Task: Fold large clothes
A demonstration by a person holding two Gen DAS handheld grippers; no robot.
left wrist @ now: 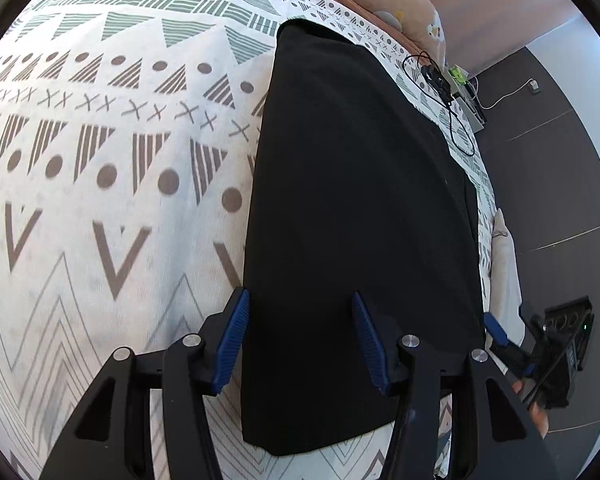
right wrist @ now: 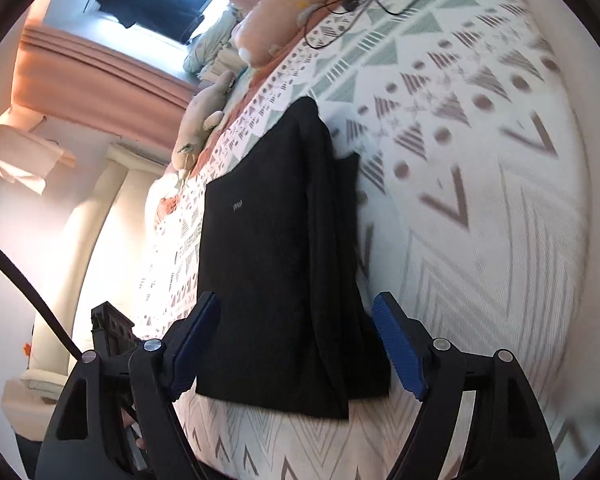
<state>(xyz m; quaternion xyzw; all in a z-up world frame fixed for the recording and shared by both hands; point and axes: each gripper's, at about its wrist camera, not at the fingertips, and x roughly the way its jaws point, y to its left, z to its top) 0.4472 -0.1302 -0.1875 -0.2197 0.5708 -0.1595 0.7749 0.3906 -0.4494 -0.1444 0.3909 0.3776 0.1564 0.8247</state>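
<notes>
A black garment (left wrist: 360, 220) lies folded into a long flat strip on the patterned bedspread (left wrist: 100, 160). My left gripper (left wrist: 300, 340) is open above its near end, the blue pads either side of the cloth's left part. In the right wrist view the same garment (right wrist: 276, 248) shows a folded layer along its right side. My right gripper (right wrist: 300, 344) is open and hovers over the garment's near edge, holding nothing. The right gripper also shows in the left wrist view (left wrist: 512, 344) at the bed's edge.
A black cable with a small device (left wrist: 436, 76) lies on the bed beyond the garment. A peach pillow (right wrist: 284, 20) and a plush toy (right wrist: 204, 120) sit at the head of the bed. Dark floor (left wrist: 560, 180) lies beside the bed.
</notes>
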